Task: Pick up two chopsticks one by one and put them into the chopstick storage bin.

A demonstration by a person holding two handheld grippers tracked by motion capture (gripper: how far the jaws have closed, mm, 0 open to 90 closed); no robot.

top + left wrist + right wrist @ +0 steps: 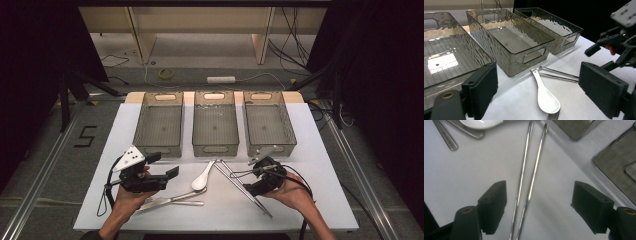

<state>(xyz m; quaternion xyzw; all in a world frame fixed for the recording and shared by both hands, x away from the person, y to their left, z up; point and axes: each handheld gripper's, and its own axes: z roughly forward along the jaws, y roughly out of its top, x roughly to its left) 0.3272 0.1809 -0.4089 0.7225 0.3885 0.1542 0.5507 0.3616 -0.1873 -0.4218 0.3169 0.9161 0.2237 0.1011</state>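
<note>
From the high view, two thin metal chopsticks (240,184) lie on the white table (310,150), running diagonally from near the middle bin (215,125) toward the person; the right gripper (260,181) sits over their lower half. The left gripper (167,172) hovers wide open, holding nothing.

In the left gripper view, a glossy white spoon (546,97) lies beside the chopsticks (559,74).

In the right gripper view, the shiny chopsticks (526,182) run lengthwise between the right gripper's (539,207) open matte-black jaws, seemingly untouched.
</note>
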